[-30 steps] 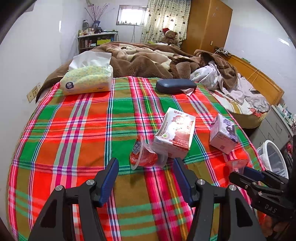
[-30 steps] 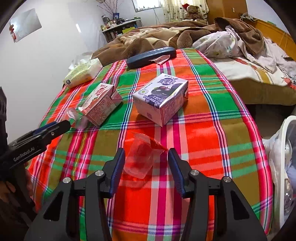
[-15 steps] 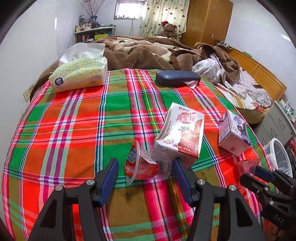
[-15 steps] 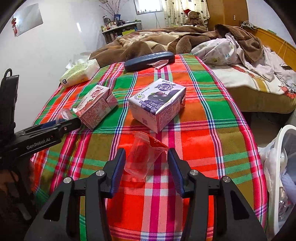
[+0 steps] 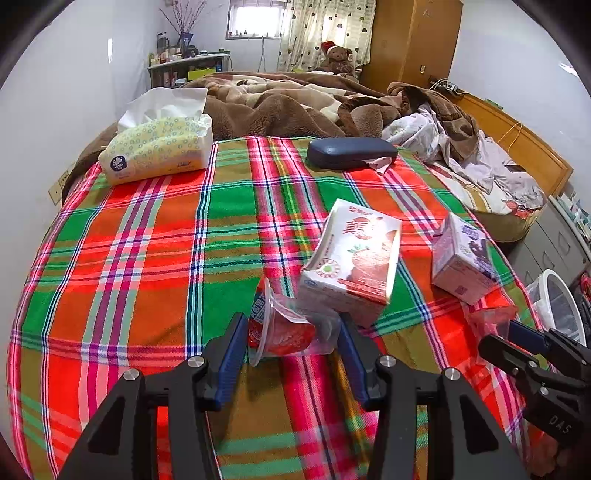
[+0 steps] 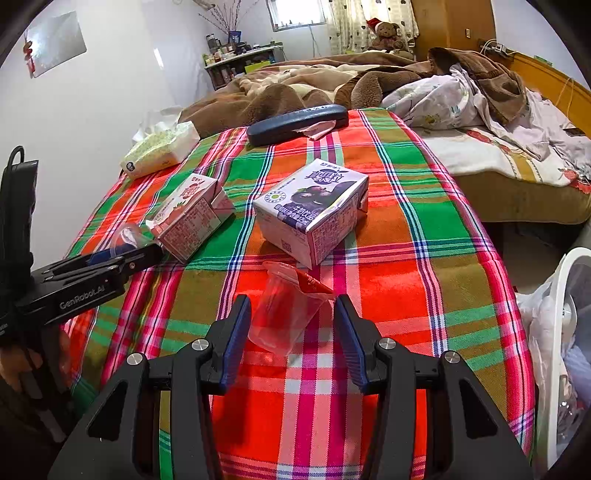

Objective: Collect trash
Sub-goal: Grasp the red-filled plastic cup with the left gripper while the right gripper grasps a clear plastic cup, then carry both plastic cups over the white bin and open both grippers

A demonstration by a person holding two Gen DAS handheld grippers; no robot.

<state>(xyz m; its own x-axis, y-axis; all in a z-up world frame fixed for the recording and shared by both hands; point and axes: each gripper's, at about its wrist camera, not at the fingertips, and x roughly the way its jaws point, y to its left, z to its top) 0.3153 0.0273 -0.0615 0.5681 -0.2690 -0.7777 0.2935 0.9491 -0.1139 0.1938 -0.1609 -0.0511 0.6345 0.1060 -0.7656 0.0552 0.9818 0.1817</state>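
Two clear plastic cups lie on the plaid blanket (image 5: 147,258), and both hand-held grippers have closed in on them within the last second. The left hand-held gripper (image 5: 290,341) now straddles the red-lidded cup (image 5: 284,328), jaws wide; the right hand-held gripper (image 6: 293,326) brackets the empty cup (image 6: 284,314), equally wide. Grasping looks imminent. The bagged bin (image 6: 565,325) sits beside the bed, contents unclear.

A plaid blanket (image 5: 147,258) is spread over the near part of the bed. A tissue pack (image 5: 159,153) is laid at its far left corner, and a dark blue case (image 5: 351,152) is set at its far edge. Behind them a brown blanket (image 5: 280,107) is heaped, and a teddy bear (image 5: 335,57) is seated by the curtains (image 5: 314,33).
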